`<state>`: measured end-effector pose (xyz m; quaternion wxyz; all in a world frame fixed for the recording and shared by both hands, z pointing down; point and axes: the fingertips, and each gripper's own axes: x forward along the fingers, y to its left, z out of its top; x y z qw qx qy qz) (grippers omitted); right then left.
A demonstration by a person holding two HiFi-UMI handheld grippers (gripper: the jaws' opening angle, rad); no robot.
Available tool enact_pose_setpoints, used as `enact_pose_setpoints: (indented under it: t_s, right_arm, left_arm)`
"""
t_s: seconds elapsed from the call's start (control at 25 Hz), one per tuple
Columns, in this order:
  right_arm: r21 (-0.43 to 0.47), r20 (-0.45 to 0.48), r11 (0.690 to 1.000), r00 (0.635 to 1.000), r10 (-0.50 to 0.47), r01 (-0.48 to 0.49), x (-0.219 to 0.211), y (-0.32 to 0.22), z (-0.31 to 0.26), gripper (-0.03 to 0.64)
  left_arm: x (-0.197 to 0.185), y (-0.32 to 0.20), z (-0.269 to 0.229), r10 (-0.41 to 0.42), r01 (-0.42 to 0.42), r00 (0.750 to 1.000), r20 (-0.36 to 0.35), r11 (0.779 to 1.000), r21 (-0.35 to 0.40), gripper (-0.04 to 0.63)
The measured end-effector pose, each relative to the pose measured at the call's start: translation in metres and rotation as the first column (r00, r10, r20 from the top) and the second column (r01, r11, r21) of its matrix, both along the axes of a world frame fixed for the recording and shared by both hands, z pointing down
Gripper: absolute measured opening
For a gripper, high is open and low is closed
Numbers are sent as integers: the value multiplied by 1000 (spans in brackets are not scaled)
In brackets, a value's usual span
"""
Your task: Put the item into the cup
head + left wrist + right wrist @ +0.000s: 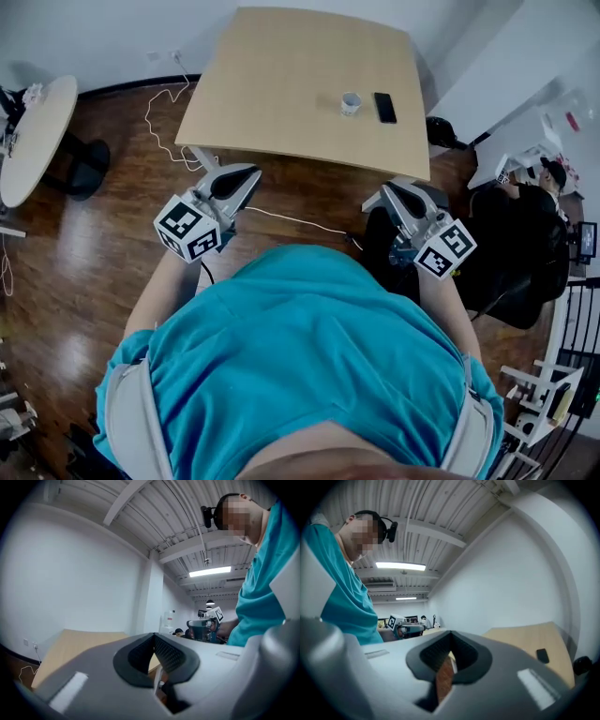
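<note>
A small white cup stands on the light wooden table, toward its right side. Just right of the cup lies a flat black item that looks like a phone; it also shows in the right gripper view, black item. My left gripper and right gripper hang in front of my body, short of the table's near edge. Both are shut with nothing between their jaws, as their own views confirm: left gripper, right gripper.
A white cable trails over the wooden floor left of the table. A round white table stands at the far left. At the right a seated person and black chairs crowd the floor, next to a white shelf.
</note>
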<state>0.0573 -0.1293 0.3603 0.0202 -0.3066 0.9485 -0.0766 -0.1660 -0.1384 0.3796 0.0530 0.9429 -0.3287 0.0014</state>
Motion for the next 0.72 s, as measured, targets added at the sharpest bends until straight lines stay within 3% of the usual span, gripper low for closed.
enact_pose_setpoints:
  t_s: [0.24, 0.44, 0.72]
  right_arm:
    - [40, -56, 999, 998, -26, 28, 58, 86, 13, 3]
    - [-9, -34, 999, 999, -41, 40, 90, 143, 29, 3]
    - [4, -31, 999, 998, -52, 52, 74, 184, 26, 3]
  left_arm:
    - [69, 84, -2, -21, 20, 999, -29, 1000, -20, 3]
    - [115, 146, -3, -7, 7, 1000, -3, 1000, -16, 3]
    - [89, 187, 1, -45, 45, 999, -9, 999, -4, 3]
